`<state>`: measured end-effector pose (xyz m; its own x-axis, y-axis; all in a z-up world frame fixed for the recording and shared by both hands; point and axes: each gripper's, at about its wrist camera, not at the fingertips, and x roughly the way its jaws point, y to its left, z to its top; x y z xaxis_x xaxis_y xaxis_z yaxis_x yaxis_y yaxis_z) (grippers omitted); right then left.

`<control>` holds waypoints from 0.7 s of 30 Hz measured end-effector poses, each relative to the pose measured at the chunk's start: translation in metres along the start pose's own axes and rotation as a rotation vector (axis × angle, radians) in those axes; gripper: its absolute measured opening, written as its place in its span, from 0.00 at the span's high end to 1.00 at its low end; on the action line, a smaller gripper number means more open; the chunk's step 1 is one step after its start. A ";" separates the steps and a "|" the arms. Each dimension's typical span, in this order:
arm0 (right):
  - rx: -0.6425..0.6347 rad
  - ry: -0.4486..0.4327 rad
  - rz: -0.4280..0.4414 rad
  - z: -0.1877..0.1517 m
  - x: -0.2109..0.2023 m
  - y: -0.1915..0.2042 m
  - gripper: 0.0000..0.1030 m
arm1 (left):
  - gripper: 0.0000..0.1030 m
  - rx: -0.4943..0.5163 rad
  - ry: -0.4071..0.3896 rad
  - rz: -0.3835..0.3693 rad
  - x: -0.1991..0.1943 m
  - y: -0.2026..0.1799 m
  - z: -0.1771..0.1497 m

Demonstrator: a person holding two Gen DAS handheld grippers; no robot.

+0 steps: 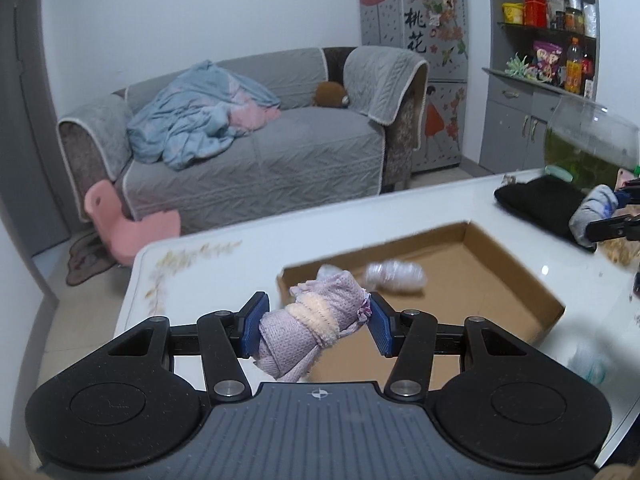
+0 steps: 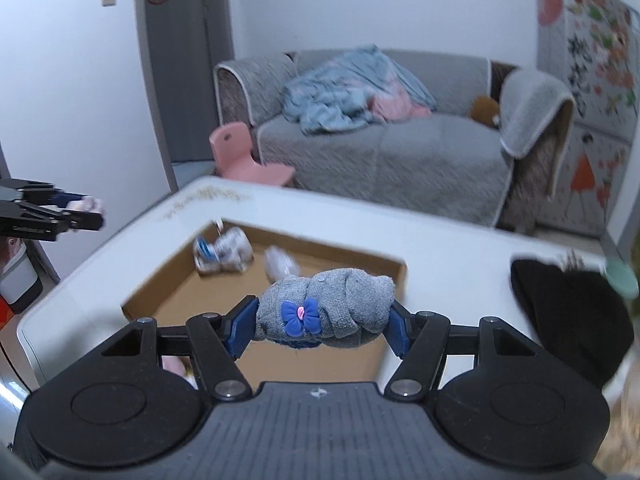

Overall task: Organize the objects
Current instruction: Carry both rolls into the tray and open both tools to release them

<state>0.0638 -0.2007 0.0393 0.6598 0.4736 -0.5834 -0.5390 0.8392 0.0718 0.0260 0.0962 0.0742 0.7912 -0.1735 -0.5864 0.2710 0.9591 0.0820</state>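
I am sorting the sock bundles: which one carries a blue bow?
The grey sock bundle in the right gripper; the left gripper holds a lilac bundle without one.

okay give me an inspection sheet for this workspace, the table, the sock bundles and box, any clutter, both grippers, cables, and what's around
Surface: white glossy table, leaf print at its far corner.
Job's things: open cardboard box on the table; a white bundle and a grey-white bundle lie inside.
Clutter: black garment on the table to the right of the box; glass fishbowl behind it.
Grippers: left hand-held gripper shut on lilac sock bundle, above the box's near edge; right hand-held gripper shut on grey sock bundle with a blue bow, also above the box.
Cables: nothing seen.
Surroundings: grey sofa with blue blanket, pink child's chair, decorated fridge.
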 end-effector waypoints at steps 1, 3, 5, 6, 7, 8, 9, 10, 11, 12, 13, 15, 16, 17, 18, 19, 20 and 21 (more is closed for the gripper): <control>-0.013 -0.009 0.008 0.007 0.002 0.003 0.41 | 0.43 -0.001 -0.001 -0.008 0.003 -0.001 0.007; -0.038 -0.025 0.030 0.022 0.008 0.010 0.41 | 0.43 -0.003 -0.003 -0.022 0.009 -0.003 0.019; -0.056 -0.035 0.052 0.032 0.014 0.016 0.41 | 0.43 -0.003 0.001 -0.039 0.015 -0.007 0.029; -0.066 -0.035 0.064 0.038 0.019 0.020 0.41 | 0.43 0.003 0.004 -0.042 0.019 -0.009 0.033; -0.079 -0.036 0.071 0.042 0.023 0.023 0.41 | 0.43 0.010 0.005 -0.045 0.022 -0.011 0.037; -0.089 -0.038 0.078 0.047 0.028 0.025 0.41 | 0.43 0.014 0.007 -0.049 0.025 -0.013 0.041; -0.098 -0.035 0.089 0.052 0.034 0.028 0.41 | 0.43 0.017 0.010 -0.055 0.028 -0.014 0.043; -0.105 -0.033 0.097 0.054 0.036 0.029 0.41 | 0.43 0.019 0.012 -0.060 0.030 -0.015 0.045; -0.113 -0.031 0.102 0.058 0.042 0.031 0.41 | 0.43 0.023 0.016 -0.063 0.033 -0.017 0.047; -0.118 -0.027 0.108 0.060 0.046 0.033 0.41 | 0.43 0.028 0.020 -0.063 0.036 -0.018 0.048; -0.121 -0.023 0.113 0.062 0.051 0.035 0.41 | 0.43 0.031 0.024 -0.065 0.039 -0.019 0.048; -0.130 -0.011 0.120 0.064 0.061 0.038 0.41 | 0.43 0.032 0.034 -0.069 0.046 -0.019 0.048; -0.133 -0.006 0.122 0.065 0.065 0.040 0.41 | 0.43 0.030 0.041 -0.072 0.050 -0.018 0.047; -0.137 0.001 0.126 0.065 0.068 0.041 0.41 | 0.43 0.031 0.048 -0.074 0.053 -0.018 0.046; -0.141 0.007 0.127 0.064 0.072 0.042 0.41 | 0.43 0.032 0.054 -0.075 0.057 -0.018 0.046; -0.144 0.013 0.127 0.064 0.075 0.043 0.41 | 0.43 0.031 0.060 -0.076 0.061 -0.018 0.045; -0.145 0.021 0.127 0.063 0.079 0.043 0.41 | 0.43 0.029 0.065 -0.079 0.064 -0.017 0.044; -0.144 0.027 0.127 0.064 0.080 0.042 0.41 | 0.43 0.027 0.072 -0.082 0.068 -0.016 0.043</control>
<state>0.1272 -0.1099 0.0468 0.5686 0.5645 -0.5983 -0.6878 0.7253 0.0306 0.0987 0.0593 0.0677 0.7247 -0.2341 -0.6481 0.3491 0.9356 0.0524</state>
